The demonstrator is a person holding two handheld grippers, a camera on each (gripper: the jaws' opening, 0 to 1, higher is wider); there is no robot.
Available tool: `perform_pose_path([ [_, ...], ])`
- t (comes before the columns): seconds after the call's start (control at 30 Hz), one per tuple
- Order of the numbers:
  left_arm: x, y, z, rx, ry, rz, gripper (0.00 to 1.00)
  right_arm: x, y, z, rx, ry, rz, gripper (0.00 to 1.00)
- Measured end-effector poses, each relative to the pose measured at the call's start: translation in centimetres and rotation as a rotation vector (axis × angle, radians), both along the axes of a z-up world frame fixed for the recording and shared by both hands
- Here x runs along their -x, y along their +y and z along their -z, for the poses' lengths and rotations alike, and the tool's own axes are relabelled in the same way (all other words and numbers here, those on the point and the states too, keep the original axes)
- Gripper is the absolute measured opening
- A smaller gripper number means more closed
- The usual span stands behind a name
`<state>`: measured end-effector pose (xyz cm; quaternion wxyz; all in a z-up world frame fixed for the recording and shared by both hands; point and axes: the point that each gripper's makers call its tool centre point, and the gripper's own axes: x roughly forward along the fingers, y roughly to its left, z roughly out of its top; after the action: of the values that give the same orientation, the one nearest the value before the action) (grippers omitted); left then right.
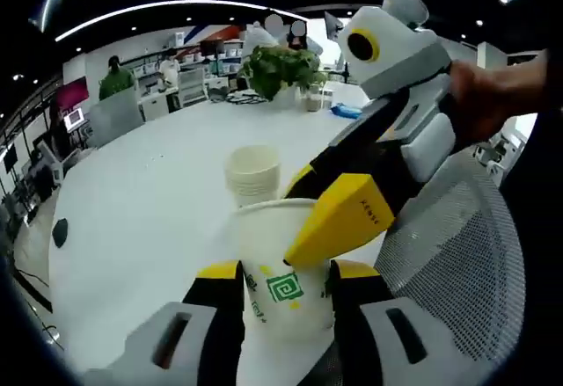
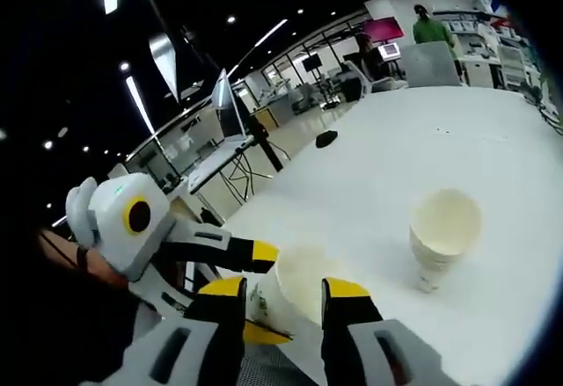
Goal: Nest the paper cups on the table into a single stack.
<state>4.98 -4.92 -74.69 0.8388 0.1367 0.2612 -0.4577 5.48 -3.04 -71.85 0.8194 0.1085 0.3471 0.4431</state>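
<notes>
A white paper cup (image 1: 283,289) with a green logo stands upright between my left gripper's (image 1: 286,272) yellow-tipped jaws, which are shut on its sides. My right gripper (image 1: 301,215) reaches in from the right, open, one yellow fingertip (image 1: 343,219) at the cup's rim and the other beyond it. In the right gripper view the same cup (image 2: 303,285) shows its open mouth between my right gripper's (image 2: 286,289) spread jaws, with the left gripper (image 2: 262,294) holding it from the left. A short stack of nested cups (image 1: 253,173) (image 2: 444,228) stands on the white table (image 1: 149,193) (image 2: 396,153) just past it.
A grey mesh chair back (image 1: 457,254) is close on the right. A potted plant (image 1: 280,68) and small items stand at the table's far end. A small black object (image 1: 59,232) (image 2: 326,138) lies near one table edge. People stand in the background.
</notes>
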Motion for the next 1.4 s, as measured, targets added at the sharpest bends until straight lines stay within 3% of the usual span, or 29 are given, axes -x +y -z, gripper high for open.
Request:
perform_pose_path([
  [0.63,0.9,-1.3,-0.7,-0.011,0.012,0.073,0.37,1.2,-0.6,0.6,-0.04,0.063,0.012,0.15],
  [0.9,1.3,-1.3,-0.2,-0.017,0.024,0.084,0.37,1.7,-0.5,1.0,-0.046,0.08,0.022,0.11],
  [1.13,1.6,-1.3,0.2,-0.022,0.025,0.081,0.37,1.5,-0.8,0.9,-0.058,0.066,0.057,0.01],
  [1.4,1.3,-1.4,0.3,-0.004,0.03,0.05,0.36,0.9,-2.1,0.5,-0.047,0.051,0.087,0.0],
])
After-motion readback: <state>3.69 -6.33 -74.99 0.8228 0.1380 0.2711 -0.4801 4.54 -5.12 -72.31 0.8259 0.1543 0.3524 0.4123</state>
